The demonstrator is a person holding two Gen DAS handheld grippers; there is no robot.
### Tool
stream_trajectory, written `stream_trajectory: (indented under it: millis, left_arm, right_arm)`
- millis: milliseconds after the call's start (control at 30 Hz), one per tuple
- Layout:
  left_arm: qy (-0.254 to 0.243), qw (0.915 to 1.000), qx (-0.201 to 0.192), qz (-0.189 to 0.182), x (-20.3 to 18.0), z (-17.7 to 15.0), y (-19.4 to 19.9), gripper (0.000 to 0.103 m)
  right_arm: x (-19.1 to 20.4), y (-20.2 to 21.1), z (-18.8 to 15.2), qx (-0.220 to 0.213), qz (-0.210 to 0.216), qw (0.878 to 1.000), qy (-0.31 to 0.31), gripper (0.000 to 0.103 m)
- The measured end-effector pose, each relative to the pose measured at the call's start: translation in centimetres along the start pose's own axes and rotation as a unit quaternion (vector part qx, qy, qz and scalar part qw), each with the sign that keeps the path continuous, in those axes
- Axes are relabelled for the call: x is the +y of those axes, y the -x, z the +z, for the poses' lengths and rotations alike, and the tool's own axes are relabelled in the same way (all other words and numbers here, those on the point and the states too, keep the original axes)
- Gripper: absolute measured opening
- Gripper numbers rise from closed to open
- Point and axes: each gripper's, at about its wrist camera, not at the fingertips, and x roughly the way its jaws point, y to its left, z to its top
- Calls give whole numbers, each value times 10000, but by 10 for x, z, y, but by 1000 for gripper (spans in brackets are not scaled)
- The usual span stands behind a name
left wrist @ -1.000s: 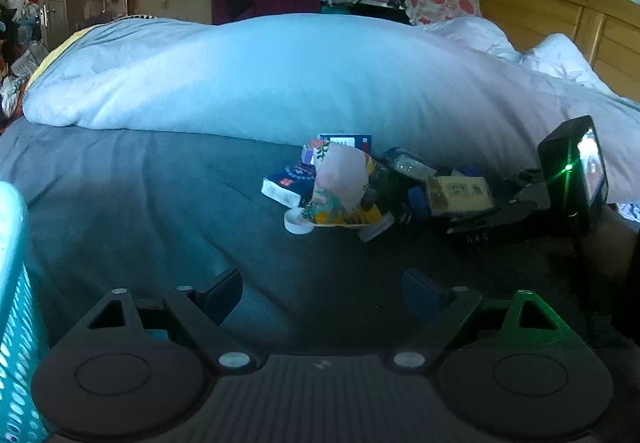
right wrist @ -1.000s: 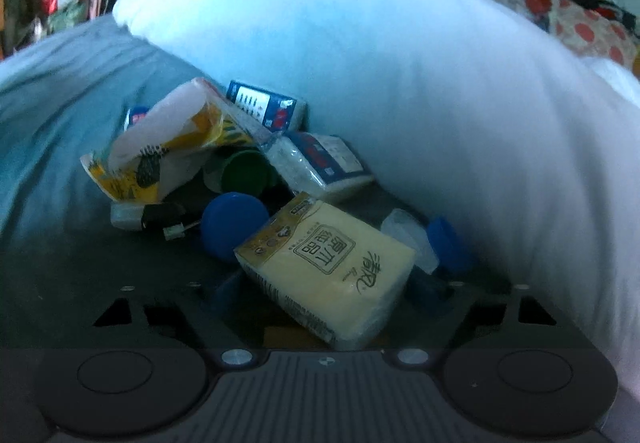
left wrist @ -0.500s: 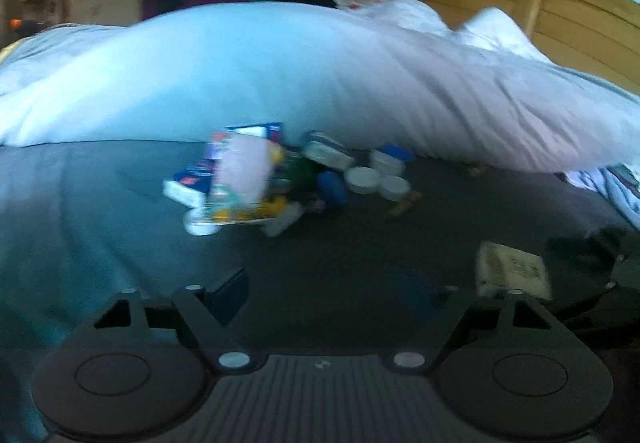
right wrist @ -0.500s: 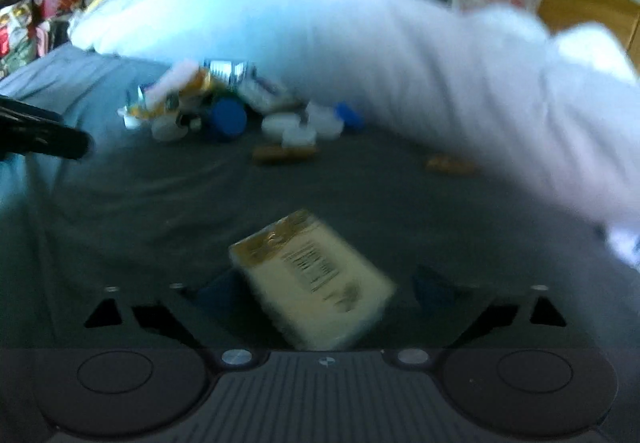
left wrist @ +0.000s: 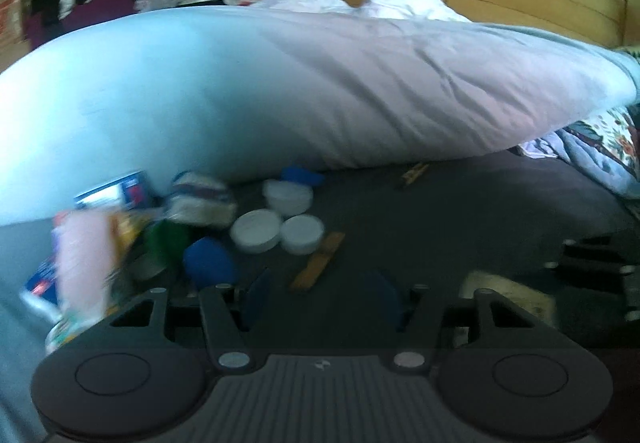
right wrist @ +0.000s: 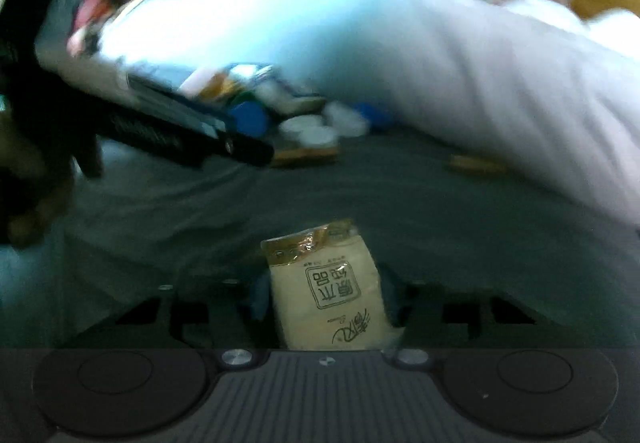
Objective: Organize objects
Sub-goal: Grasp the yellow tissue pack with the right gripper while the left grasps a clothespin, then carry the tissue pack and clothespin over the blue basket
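We hold our right gripper (right wrist: 326,299) around the yellow tissue pack (right wrist: 326,295), its jaws closing with the pack upright between the blue pads, and it looks pinched on both sides. Our left gripper (left wrist: 320,297) hangs over the dark sheet (left wrist: 460,211) with its jaws closing on nothing, a wooden clothespin (left wrist: 318,261) lying just beyond the fingertips. The heap still to sort sits against the pale duvet (left wrist: 280,83): three white round jars (left wrist: 256,230) touching one another, lids on so we cannot see inside, a blue cap (left wrist: 208,263), a green container (left wrist: 166,239), and blurred packets, perhaps snack wrappers, at the left. A second clothespin (left wrist: 414,174) lies apart by the duvet's edge
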Motion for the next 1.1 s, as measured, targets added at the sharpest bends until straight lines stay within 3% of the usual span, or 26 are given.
stream_trajectory:
  millis: [100,300,333,367,400,567,700,800,867,1100]
  left_arm:
    - [-166,9998,35,65,-8,5,-22,57]
    - [-178,9995,238,144,-11,0,-53,49]
    - [-138,9995,232,150,-10,-1,-53,44]
    - [-81,9996,240,107,-11,-1,-52,26]
    - [-56,9996,246,111,-13,0,-50,15]
    - [101,9993,-16,356,-28,7,-18,15]
    - [511,9940,-432,862,-23,13,49,15]
    - [937,9818,-733,1481,-9,12,113,15]
    - [1236,9686,-940,1942,4,8,159,15]
    - [1908,9094,-1409,3417,43,-21,299,15]
  right_arm:
    - [-13,10,-10,-13,-267,9988,-401,52]
    - [-20,3,-13,-97,-321,9969,-714,52]
    - [-20,2,-11,-120,-325,9966,-751,52]
    - [-20,0,-9,-145,-328,9963,-785,52]
    - [-20,0,-9,-179,-340,9958,-831,52]
    - [-25,-2,-3,-360,-460,9937,-953,51]
    - [-19,7,7,-494,-393,9939,-906,51]
    - [1,22,24,-656,-228,9948,-748,51]
    - [25,31,45,-847,-30,9948,-563,51]
    - [143,62,130,-1458,921,9848,197,51]
